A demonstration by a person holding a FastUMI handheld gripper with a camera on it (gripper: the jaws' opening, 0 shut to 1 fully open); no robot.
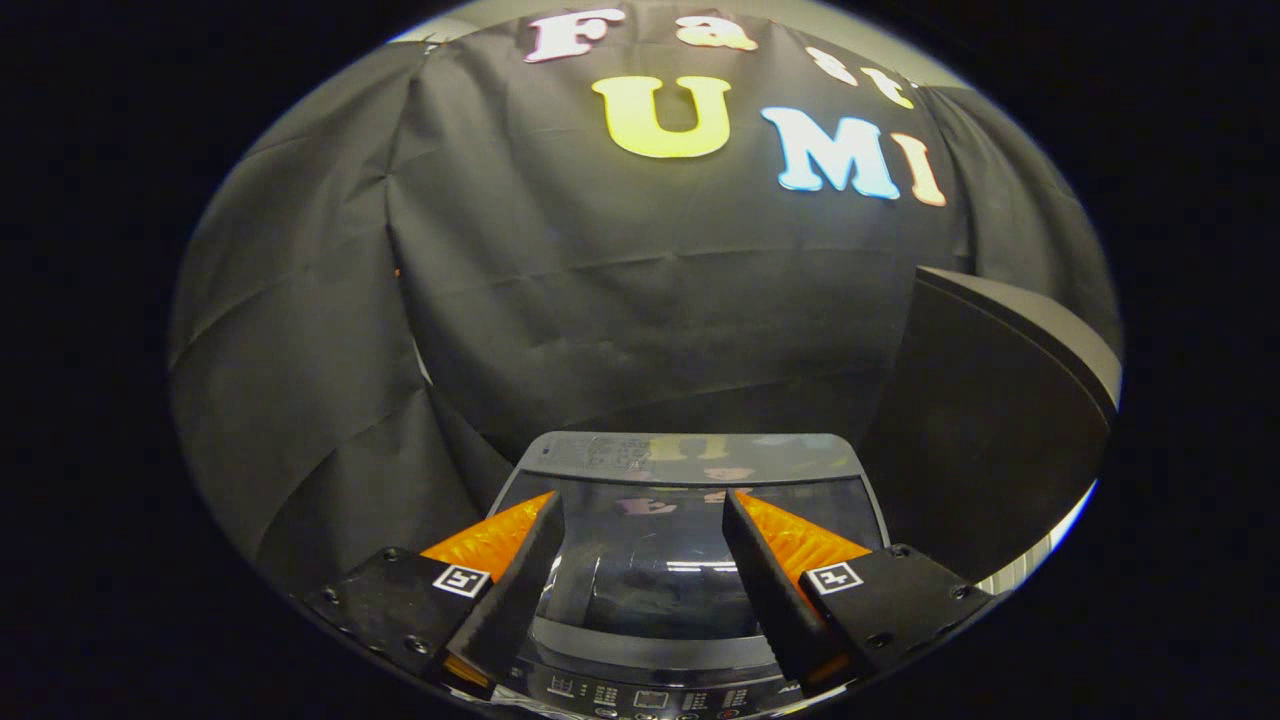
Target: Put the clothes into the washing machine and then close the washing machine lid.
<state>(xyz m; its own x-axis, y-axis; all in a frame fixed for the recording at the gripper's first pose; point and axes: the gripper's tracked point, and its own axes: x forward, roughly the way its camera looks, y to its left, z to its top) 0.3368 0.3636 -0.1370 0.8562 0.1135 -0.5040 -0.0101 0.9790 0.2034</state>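
Note:
I look down on a small top-loading washing machine [690,455] standing below me against the black cloth. Its glossy dark lid [645,570] lies flat and closed, mirroring the wall above. The control panel [650,697] with small buttons runs along the near edge, just under my fingers. My gripper [640,515] hovers above the lid, open, with a wide gap and nothing between the fingers. No clothes are visible; the drum is hidden under the lid.
A tall dark curved panel [1000,430] stands to the right of the machine, close beside it. Black cloth [650,300] hangs behind and to the left of the machine.

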